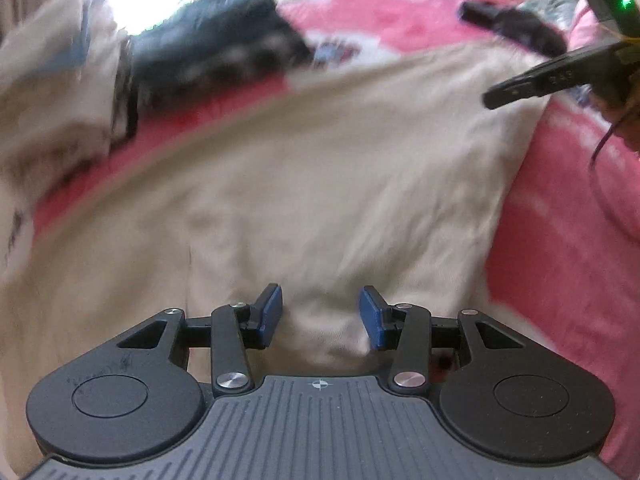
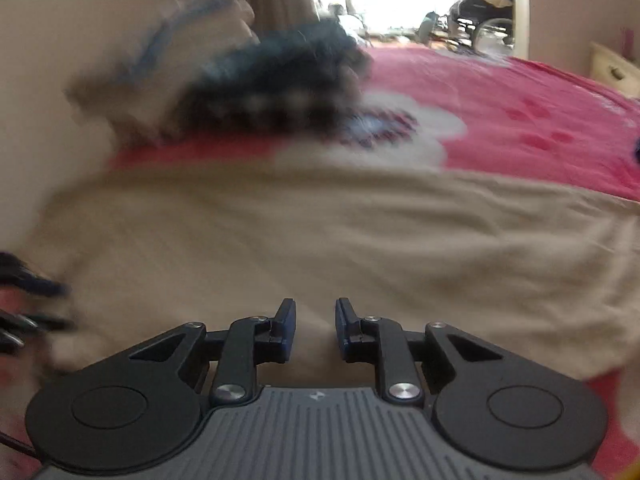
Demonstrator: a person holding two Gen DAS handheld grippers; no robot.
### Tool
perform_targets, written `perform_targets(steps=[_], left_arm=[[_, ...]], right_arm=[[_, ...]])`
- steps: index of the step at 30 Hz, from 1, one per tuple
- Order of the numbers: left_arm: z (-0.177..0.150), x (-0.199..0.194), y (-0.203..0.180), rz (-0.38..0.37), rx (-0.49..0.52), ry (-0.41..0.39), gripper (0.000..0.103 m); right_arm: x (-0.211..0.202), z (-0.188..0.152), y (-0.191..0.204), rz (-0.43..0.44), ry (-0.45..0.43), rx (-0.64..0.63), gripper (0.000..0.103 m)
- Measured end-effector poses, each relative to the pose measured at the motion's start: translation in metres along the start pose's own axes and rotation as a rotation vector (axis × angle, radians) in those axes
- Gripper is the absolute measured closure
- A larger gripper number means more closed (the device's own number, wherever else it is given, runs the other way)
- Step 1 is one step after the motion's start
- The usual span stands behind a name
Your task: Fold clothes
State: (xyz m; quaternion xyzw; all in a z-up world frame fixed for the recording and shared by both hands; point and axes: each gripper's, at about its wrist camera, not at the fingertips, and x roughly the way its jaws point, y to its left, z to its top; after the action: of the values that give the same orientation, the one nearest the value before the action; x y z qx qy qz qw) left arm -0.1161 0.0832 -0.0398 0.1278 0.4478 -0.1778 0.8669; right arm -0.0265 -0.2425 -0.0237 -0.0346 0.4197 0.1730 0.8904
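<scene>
A beige garment [image 1: 320,168] lies spread on a pink bedspread [image 1: 560,240]; it also fills the right wrist view [image 2: 320,232]. My left gripper [image 1: 321,316] is open just above the garment's near part, with nothing between its blue pads. My right gripper [image 2: 315,328] is open over the garment's near edge, also empty. The right gripper's body shows at the upper right of the left wrist view [image 1: 560,76], above the garment's far right corner. Both views are motion-blurred.
A pile of clothes lies at the far left: a dark garment [image 1: 216,52] and pale ones [image 1: 52,80]; the dark garment also shows in the right wrist view [image 2: 276,84]. The pink bedspread [image 2: 520,112] has a white flower print. A bright window is behind.
</scene>
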Motion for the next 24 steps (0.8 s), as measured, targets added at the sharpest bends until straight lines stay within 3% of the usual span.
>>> perform_targets(steps=[4, 9, 14, 19, 24], left_arm=[[-0.013, -0.007, 0.017, -0.013, -0.132, -0.018, 0.060], [-0.018, -0.025, 0.035, -0.021, -0.233, -0.047, 0.060], [-0.010, -0.026, 0.035, -0.013, -0.246, -0.082, 0.060], [0.009, -0.008, 0.035, 0.022, -0.247, -0.099, 0.060], [0.029, 0.018, 0.042, 0.102, -0.254, -0.108, 0.060]], right_arm=[[-0.011, -0.009, -0.040, -0.231, -0.026, 0.120, 0.083], [-0.047, -0.015, -0.070, -0.331, -0.125, 0.418, 0.079], [-0.072, -0.049, -0.084, -0.246, -0.229, 0.772, 0.073], [-0.062, -0.065, -0.105, -0.244, -0.270, 0.928, 0.070], [-0.049, -0.073, -0.140, -0.256, -0.345, 1.068, 0.067]])
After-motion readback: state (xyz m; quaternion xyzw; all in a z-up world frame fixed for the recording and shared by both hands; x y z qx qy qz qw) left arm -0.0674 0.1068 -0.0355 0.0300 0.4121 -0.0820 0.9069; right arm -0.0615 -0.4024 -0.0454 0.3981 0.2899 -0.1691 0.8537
